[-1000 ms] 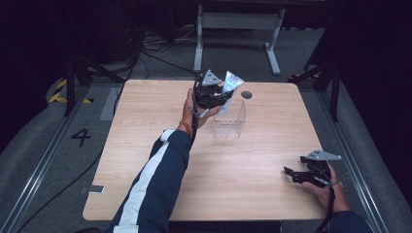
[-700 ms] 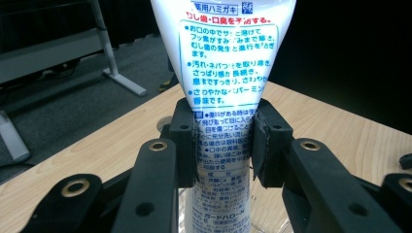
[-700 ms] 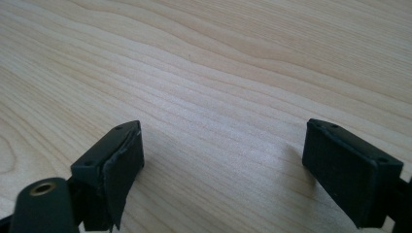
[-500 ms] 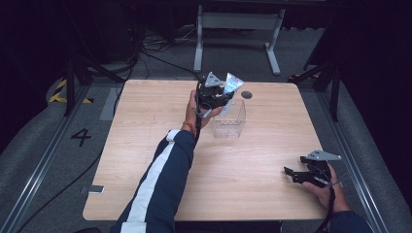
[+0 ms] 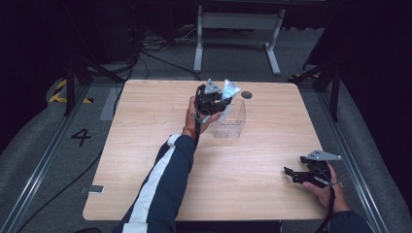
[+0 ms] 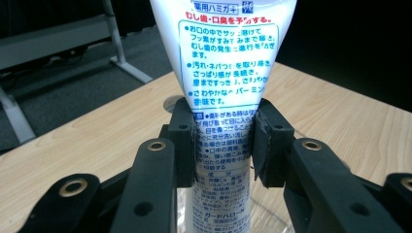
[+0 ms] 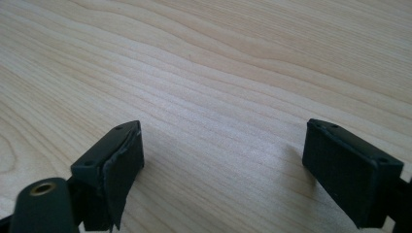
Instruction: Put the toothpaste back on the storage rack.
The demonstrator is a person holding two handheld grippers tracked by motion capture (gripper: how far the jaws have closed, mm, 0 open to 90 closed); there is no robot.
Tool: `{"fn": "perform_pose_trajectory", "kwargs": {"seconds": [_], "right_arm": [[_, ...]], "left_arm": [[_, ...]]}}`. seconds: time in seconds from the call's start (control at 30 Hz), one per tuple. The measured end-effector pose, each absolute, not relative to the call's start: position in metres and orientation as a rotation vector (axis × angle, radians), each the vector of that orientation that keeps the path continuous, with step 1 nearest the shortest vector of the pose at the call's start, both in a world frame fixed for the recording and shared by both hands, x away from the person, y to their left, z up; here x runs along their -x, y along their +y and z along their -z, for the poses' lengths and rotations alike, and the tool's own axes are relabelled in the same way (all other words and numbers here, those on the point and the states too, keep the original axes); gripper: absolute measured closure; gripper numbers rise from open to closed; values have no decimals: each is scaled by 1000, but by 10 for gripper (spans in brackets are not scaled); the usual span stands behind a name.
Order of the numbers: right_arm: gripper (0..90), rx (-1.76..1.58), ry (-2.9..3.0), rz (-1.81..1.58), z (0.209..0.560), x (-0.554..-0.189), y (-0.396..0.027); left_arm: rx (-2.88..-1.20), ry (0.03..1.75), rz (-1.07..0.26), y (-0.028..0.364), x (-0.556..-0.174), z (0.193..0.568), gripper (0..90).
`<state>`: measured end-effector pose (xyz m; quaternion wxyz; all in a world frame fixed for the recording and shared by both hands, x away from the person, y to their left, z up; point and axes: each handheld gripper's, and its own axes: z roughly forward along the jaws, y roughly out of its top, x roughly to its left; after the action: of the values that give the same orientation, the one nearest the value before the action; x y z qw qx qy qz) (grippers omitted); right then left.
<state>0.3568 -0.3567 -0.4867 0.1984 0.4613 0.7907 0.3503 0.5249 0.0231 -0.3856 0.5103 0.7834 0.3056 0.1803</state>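
Pale woodgrain table (image 5: 145,145) (matte); glossy tapered tube (image 6: 228,58).

Looked like a lab/test cell: dark surround, floor rails (image 5: 43,170) and cables (image 5: 150,53) around the wooden worktop (image 5: 145,145).
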Motion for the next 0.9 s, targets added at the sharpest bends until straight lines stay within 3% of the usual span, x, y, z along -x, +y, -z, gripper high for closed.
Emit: {"fn": "perform_pose_trajectory", "kwargs": {"seconds": [0.9], "right_arm": [[145, -1281, 2218, -977, 487, -358, -356]], "left_arm": [[-2035, 745, -487, 19, -520, 405, 634]]}}
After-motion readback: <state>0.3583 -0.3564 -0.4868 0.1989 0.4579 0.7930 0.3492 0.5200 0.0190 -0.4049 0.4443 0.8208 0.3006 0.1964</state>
